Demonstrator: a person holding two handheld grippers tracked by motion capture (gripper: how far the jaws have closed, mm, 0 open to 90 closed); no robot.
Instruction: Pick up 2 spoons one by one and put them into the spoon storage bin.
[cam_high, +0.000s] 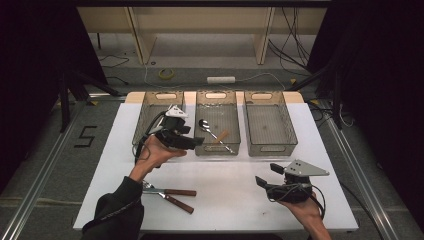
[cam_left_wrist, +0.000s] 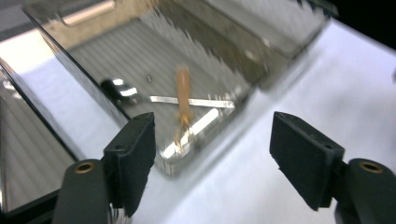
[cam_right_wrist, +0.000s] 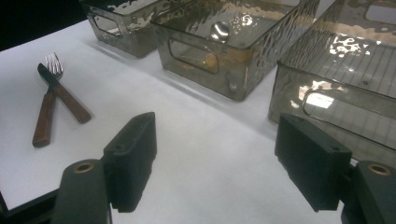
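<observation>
Spoon lies in the middle bin by the bench's far edge, just beyond your left claw, spread and empty.

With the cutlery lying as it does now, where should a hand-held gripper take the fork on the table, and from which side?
Probably the fork's wooden handle, from above. It lies flat on the white table, crossed with the knife near the tines, so the free handle end, where the two spread apart, leaves the jaws room on both sides.
</observation>
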